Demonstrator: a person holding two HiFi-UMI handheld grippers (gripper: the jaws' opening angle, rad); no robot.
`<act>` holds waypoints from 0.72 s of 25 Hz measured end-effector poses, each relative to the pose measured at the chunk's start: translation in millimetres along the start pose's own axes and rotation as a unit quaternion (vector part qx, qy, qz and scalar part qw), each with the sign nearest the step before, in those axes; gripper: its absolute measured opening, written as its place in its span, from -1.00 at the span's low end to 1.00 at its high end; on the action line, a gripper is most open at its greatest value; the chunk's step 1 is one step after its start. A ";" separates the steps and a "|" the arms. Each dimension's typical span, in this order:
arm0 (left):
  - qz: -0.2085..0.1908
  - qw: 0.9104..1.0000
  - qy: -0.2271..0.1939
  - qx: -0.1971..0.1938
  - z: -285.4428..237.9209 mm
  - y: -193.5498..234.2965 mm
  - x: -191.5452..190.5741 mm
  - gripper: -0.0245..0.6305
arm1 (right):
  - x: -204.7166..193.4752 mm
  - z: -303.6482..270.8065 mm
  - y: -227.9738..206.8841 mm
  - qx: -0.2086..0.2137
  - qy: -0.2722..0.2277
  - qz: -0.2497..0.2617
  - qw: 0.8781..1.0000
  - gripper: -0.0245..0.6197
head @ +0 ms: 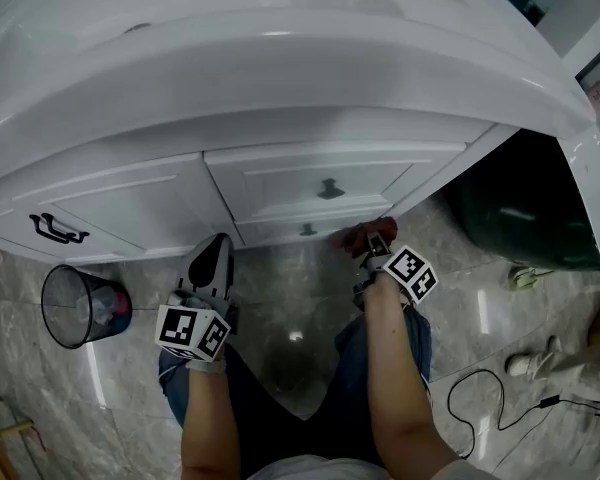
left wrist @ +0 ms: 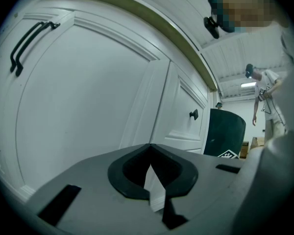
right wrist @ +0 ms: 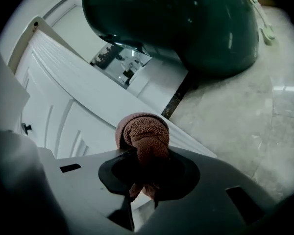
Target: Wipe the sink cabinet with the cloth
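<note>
The white sink cabinet (head: 130, 203) has a black bar handle (head: 58, 230) on its left door and a dark knob (head: 330, 188) on the middle drawer. A reddish-brown cloth (head: 362, 236) is bunched in my right gripper (head: 377, 245), which is shut on it, and the cloth is pressed against the cabinet's bottom rail. In the right gripper view the cloth (right wrist: 142, 133) bulges past the jaws against the white panel (right wrist: 83, 116). My left gripper (head: 217, 250) points at the cabinet foot with its jaws together and nothing in them. It faces the left door (left wrist: 88, 92).
A wire waste bin (head: 80, 306) stands on the marble floor at left. A dark green bin (head: 520, 213) stands right of the cabinet. A black cable (head: 500, 408) and someone's shoe (head: 535, 363) lie at right. The basin rim (head: 280, 48) overhangs the cabinet.
</note>
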State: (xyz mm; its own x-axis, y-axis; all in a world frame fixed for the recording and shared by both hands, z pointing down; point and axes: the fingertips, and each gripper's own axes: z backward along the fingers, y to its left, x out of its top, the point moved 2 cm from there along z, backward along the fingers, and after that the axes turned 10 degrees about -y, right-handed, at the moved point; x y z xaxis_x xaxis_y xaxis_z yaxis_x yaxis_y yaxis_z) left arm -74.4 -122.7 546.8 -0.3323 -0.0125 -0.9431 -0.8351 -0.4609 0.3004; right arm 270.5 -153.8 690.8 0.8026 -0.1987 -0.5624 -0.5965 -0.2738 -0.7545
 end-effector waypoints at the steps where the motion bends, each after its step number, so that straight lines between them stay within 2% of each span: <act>1: -0.001 1.000 0.001 0.001 0.3 1.1 0.1 -0.89 | -4.0 -2.9 -6.4 -0.012 0.005 0.003 1.000 -0.64; 6: -0.007 1.000 0.005 0.016 6.4 10.3 -0.2 -0.89 | -28.3 -16.9 -40.1 -0.086 0.026 -0.006 0.996 -0.67; 10: -0.003 1.000 0.000 0.027 11.8 16.0 3.1 -0.90 | -37.9 -24.1 -57.4 -0.132 0.021 -0.012 0.991 -0.70; 18: -0.004 1.000 -0.010 0.029 20.0 17.3 13.8 -0.89 | -44.1 -23.7 -58.9 -0.147 0.006 -0.009 0.989 -0.71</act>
State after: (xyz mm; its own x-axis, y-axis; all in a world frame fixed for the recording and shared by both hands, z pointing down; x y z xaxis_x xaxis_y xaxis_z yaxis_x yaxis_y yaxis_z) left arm -102.1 -113.2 541.8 -0.3344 0.0089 -0.9424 -0.8610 -0.4095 0.3016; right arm 270.4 -151.2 768.1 0.8145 -0.2009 -0.5443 -0.5559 -0.5388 -0.6330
